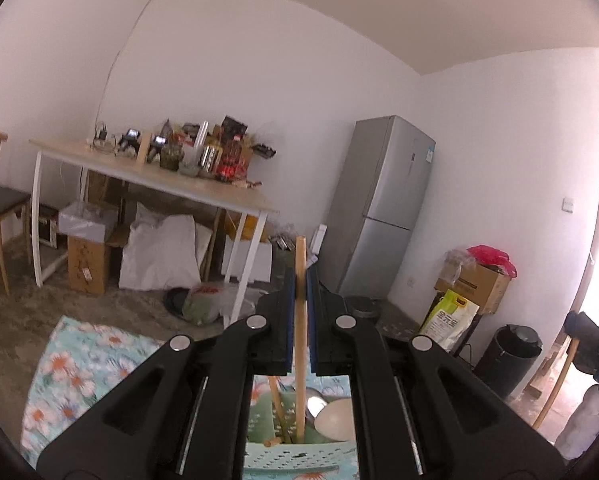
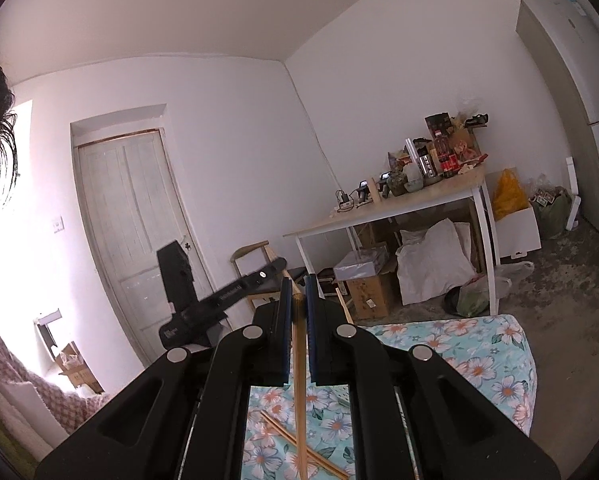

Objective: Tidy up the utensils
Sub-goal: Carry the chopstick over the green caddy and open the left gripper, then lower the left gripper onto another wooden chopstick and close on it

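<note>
Left gripper (image 1: 299,280) clamps a stick (image 1: 300,340) above the basket (image 1: 291,458); right gripper (image 2: 298,292) pinches chopsticks (image 2: 299,360); two more (image 2: 299,440) lie crossed on the cloth's (image 2: 479,360) near edge, unsorted.

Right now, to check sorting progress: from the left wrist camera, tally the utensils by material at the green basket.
Wooden sticks: 2, one clamped in the left gripper, one loose
Metal spoon: 1
Cream spoon: 1
Total: 4

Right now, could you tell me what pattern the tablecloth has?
The tablecloth is light blue with white and orange flowers, clearest in the right wrist view.
</note>
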